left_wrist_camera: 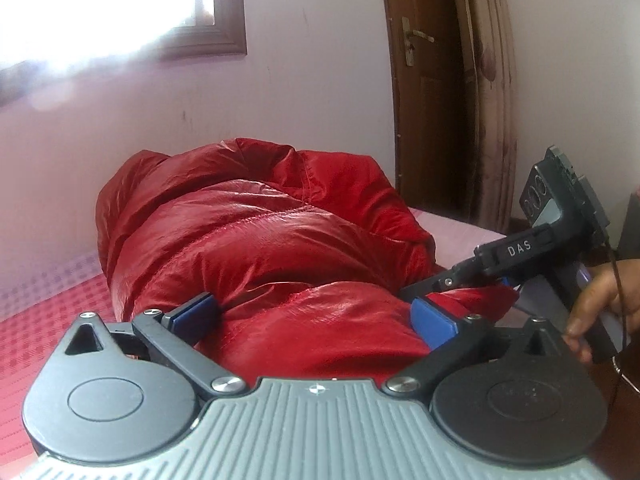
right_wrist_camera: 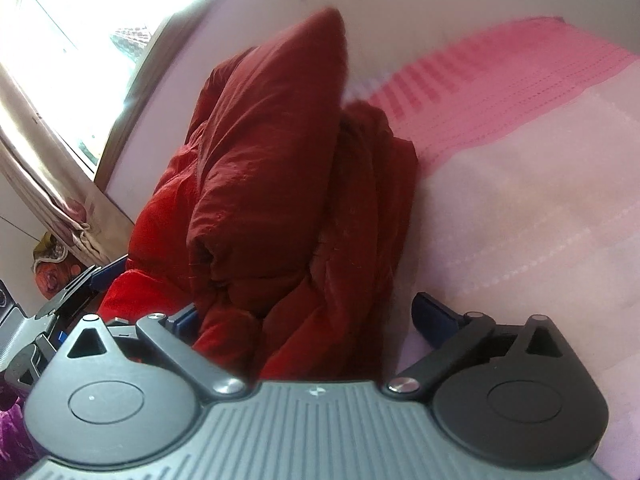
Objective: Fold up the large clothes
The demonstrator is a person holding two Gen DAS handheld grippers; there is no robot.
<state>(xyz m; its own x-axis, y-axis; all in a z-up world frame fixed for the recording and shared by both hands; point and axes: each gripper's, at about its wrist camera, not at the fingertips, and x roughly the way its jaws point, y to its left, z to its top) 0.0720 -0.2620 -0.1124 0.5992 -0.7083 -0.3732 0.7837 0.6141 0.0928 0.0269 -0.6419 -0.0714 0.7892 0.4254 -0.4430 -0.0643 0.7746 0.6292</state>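
A puffy red jacket (left_wrist_camera: 256, 240) lies bundled in a heap on the bed (right_wrist_camera: 520, 200), close to the pale wall (left_wrist_camera: 320, 80) under a window (left_wrist_camera: 120, 8). The bed's cover is pink with a checked red part. The left tongs (left_wrist_camera: 316, 316) stand wide open, the jacket's near fold between their blue pads without being pinched. The right tongs (right_wrist_camera: 308, 316) are open too, their left pad against the jacket, their right pad over bare cover. A hand (left_wrist_camera: 600, 300) grips the right tongs' handle. A wooden door (left_wrist_camera: 424, 80) stands beyond.
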